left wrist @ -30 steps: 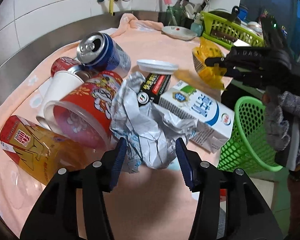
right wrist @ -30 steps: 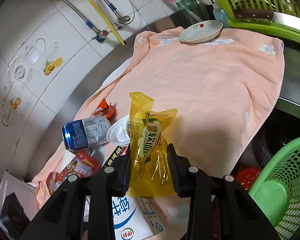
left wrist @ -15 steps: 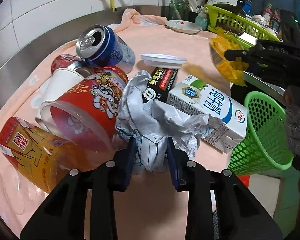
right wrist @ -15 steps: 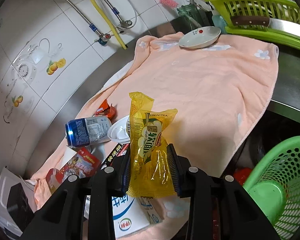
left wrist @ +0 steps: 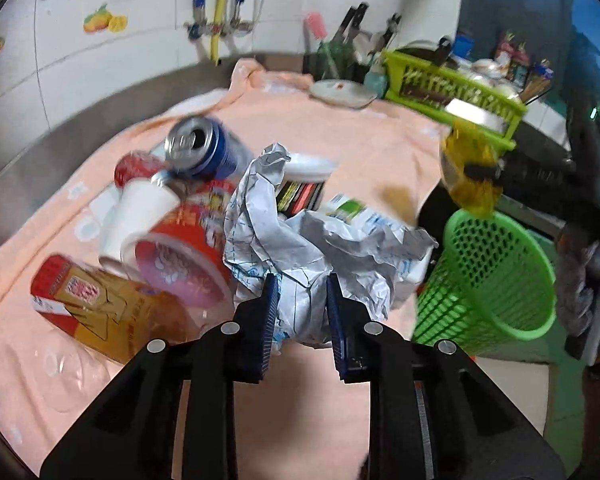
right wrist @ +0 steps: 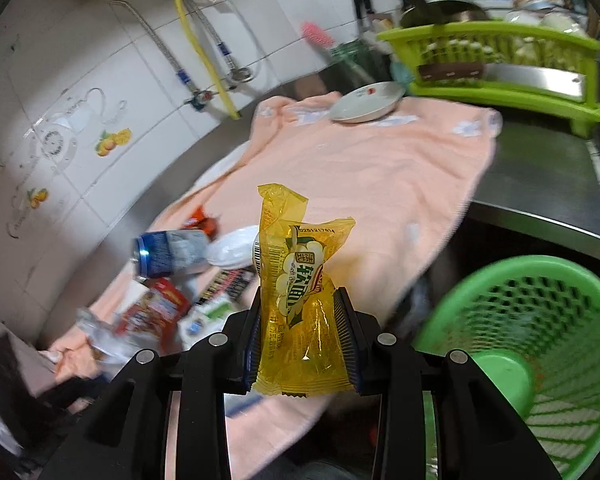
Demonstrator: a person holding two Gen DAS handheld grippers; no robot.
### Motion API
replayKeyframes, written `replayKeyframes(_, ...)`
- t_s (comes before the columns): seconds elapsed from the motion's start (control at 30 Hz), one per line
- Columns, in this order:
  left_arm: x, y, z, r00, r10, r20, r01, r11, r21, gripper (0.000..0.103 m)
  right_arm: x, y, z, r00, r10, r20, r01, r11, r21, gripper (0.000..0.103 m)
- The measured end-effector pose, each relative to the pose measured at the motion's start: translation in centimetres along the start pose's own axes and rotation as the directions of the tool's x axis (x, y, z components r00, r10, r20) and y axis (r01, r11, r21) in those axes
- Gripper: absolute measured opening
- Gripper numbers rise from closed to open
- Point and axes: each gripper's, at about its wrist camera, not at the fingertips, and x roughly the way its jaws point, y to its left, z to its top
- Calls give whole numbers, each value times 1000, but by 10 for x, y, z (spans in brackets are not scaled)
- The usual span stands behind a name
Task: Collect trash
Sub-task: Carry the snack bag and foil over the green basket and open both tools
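Trash in both grips now: my left gripper has just clamped the crumpled paper; my right gripper pinches the yellow wrapper, nearing the green basket.

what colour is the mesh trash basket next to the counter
Bright green basket, clearest in the right wrist view.

left of left gripper: noodle cup, yellow-red carton crowd close
ahead: blue can, lid
right gripper ahead: bare towel, free
right: green basket mouth open
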Motion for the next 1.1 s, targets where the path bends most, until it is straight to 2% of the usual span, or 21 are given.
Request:
replayKeyframes(0.13,-20,-15,13,997,-56,55,55,998,32,24,-14,-24,-11,995,-101,-5,101,995,-2,33)
replayKeyframes(0.3,-26,-47,30,987,-135,86,127,988,91,24,-30,-66,-27,976,-214,-29,215,976,30,36)
replayKeyframes(0.33,-26,-54,32,985,-151,85,142,985,100,24,-32,-73,-29,973,-230,-32,231,972,34,39)
replayKeyframes(0.37,-24,-62,36,982,-168,84,158,981,116,24,-34,-81,-32,970,-242,-34,244,969,43,47)
replayKeyframes(0.43,-19,-78,40,978,-190,84,176,973,150,24,-39,-94,-36,967,-251,-39,253,965,62,55)
replayKeyframes(0.57,-2,-115,47,970,-235,54,220,954,202,24,-53,-114,-41,960,-280,-30,281,956,87,66)
replayKeyframes(0.77,28,-167,45,958,-286,-14,279,924,259,24,-88,-128,-44,946,-323,23,319,942,103,73)
replayKeyframes(0.83,39,-181,43,949,-311,-42,311,912,269,24,-103,-131,-46,939,-339,50,333,937,111,75)
replayKeyframes(1.0,68,-217,35,943,-315,-106,332,890,314,25,-131,-135,-51,916,-387,101,376,919,116,85)
replayKeyframes(1.1,80,-236,32,931,-337,-142,366,875,317,27,-144,-139,-53,899,-421,124,408,906,118,86)
